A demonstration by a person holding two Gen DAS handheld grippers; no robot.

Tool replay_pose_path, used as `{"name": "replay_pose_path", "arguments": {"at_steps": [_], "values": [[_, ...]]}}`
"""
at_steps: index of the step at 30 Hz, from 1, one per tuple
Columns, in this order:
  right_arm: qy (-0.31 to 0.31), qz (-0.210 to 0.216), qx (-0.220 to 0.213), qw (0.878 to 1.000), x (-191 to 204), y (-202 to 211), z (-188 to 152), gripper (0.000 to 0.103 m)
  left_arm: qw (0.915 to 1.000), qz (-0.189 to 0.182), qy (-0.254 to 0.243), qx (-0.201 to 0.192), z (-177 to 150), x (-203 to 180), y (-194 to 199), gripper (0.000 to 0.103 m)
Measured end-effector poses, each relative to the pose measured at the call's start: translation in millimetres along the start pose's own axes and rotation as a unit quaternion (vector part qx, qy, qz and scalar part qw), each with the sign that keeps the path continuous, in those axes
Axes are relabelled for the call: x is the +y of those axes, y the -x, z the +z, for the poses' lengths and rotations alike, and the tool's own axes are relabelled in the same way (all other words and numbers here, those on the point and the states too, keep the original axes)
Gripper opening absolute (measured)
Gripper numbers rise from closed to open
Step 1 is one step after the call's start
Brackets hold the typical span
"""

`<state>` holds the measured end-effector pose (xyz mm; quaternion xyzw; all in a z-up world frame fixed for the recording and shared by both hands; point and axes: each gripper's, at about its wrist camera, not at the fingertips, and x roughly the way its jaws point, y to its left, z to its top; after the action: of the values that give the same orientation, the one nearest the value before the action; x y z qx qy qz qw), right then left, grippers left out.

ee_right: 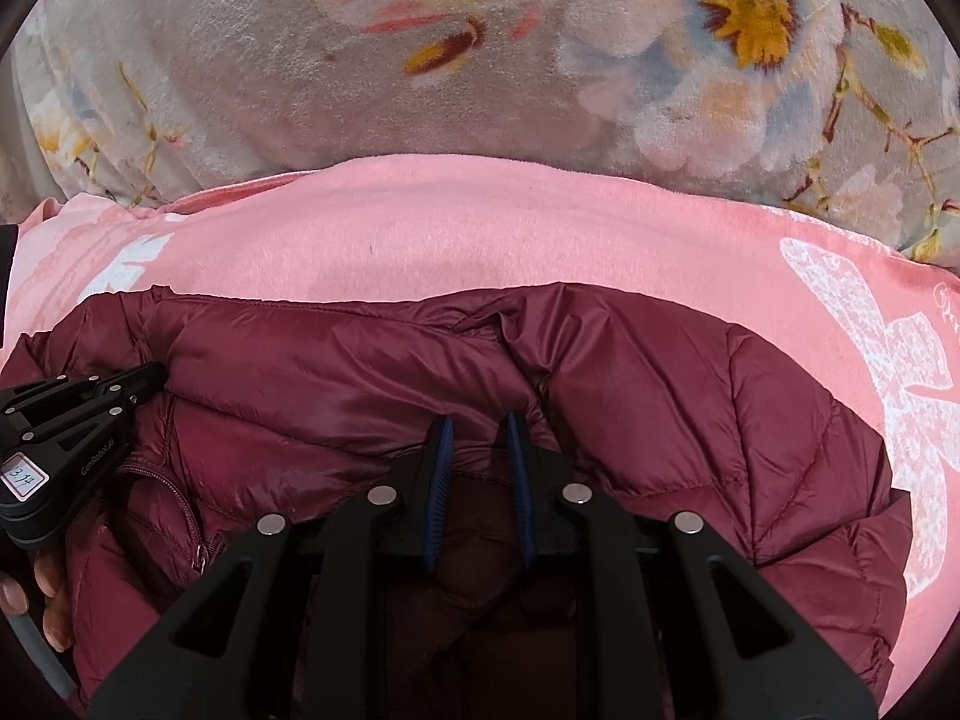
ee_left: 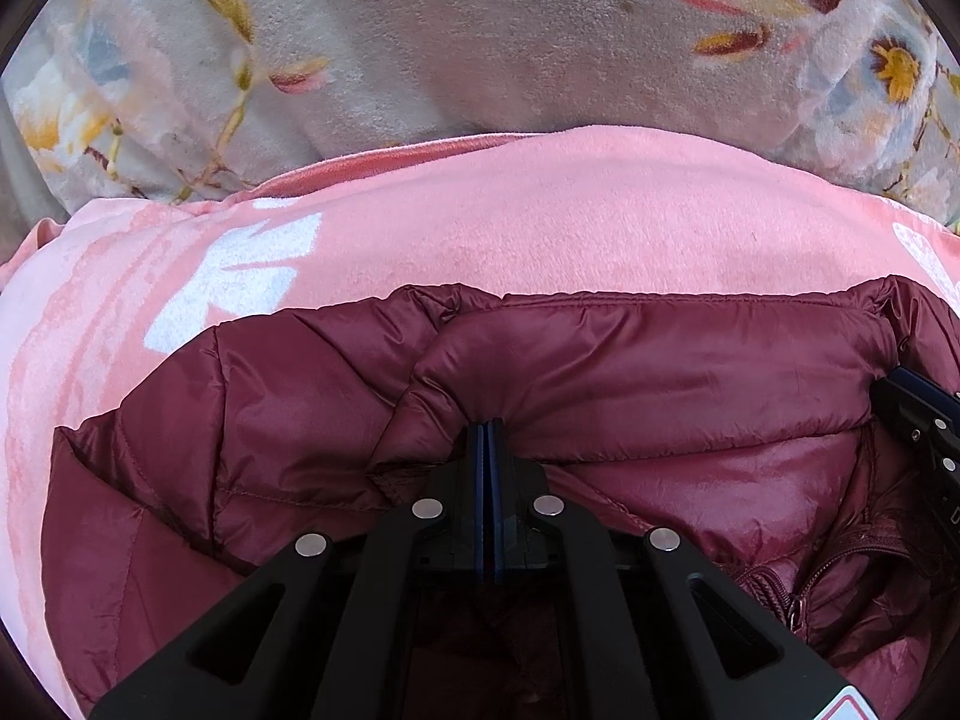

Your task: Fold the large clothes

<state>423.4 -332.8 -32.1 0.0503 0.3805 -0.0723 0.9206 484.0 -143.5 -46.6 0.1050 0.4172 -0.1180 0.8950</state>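
A maroon quilted puffer jacket (ee_left: 660, 372) lies on a pink blanket (ee_left: 540, 222), its zipper (ee_left: 798, 594) at lower right. My left gripper (ee_left: 487, 423) is shut on a fold of the jacket's collar edge, blue pads pressed together. In the right wrist view the same jacket (ee_right: 690, 408) fills the lower half. My right gripper (ee_right: 478, 426) grips a thick fold of the collar further right, with a narrow gap between its blue pads (ee_right: 443, 450) filled by fabric. The left gripper (ee_right: 150, 375) shows at the left edge, and the right gripper's body (ee_left: 924, 420) at the left view's right edge.
The pink blanket (ee_right: 480, 228) carries white butterfly-like prints (ee_right: 888, 348). Beyond it lies a grey floral plush blanket (ee_right: 300, 60). A person's fingers (ee_right: 42, 594) hold the left gripper's handle at the lower left edge.
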Motion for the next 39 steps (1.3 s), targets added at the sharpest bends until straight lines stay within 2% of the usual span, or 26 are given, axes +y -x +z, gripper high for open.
{"name": "replay_pose_path", "arguments": {"at_steps": [23, 28, 31, 33, 34, 35, 36, 37, 38, 39], "values": [[0.0, 0.0, 0.0, 1.0, 1, 0, 0, 0.018, 0.9999, 0.01, -0.005, 0.003, 3, -3, -2, 0.003], [-0.011, 0.012, 0.001, 1.0, -3, -2, 0, 0.018, 0.9999, 0.015, -0.007, 0.003, 4, -5, -2, 0.003], [-0.023, 0.008, 0.004, 1.0, -8, 14, -3, 0.018, 0.9999, 0.001, 0.014, 0.004, 1, 6, 8, 0.007], [-0.046, 0.01, 0.0, 0.999, -15, 49, -11, 0.021, 0.9993, -0.002, 0.033, 0.016, -7, 19, 30, 0.009], [-0.054, 0.017, -0.008, 0.998, -20, 71, -18, 0.036, 0.9991, -0.008, 0.04, 0.016, -14, 26, 43, 0.012], [-0.057, 0.023, -0.016, 0.998, -26, 94, -27, 0.049, 0.9988, -0.013, 0.044, 0.015, -22, 33, 58, 0.022], [-0.057, 0.028, -0.024, 0.998, -34, 122, -42, 0.05, 0.9987, -0.016, 0.047, 0.016, -34, 42, 78, 0.03], [-0.053, 0.028, -0.026, 0.998, -43, 148, -59, 0.051, 0.9986, -0.018, 0.047, 0.014, -47, 51, 96, 0.044], [-0.051, 0.026, -0.021, 0.998, -54, 172, -77, 0.053, 0.9986, -0.02, 0.048, 0.012, -61, 60, 114, 0.052], [-0.052, 0.024, -0.017, 0.998, -64, 188, -91, 0.054, 0.9984, -0.025, 0.05, 0.01, -85, 75, 139, 0.056]]}}
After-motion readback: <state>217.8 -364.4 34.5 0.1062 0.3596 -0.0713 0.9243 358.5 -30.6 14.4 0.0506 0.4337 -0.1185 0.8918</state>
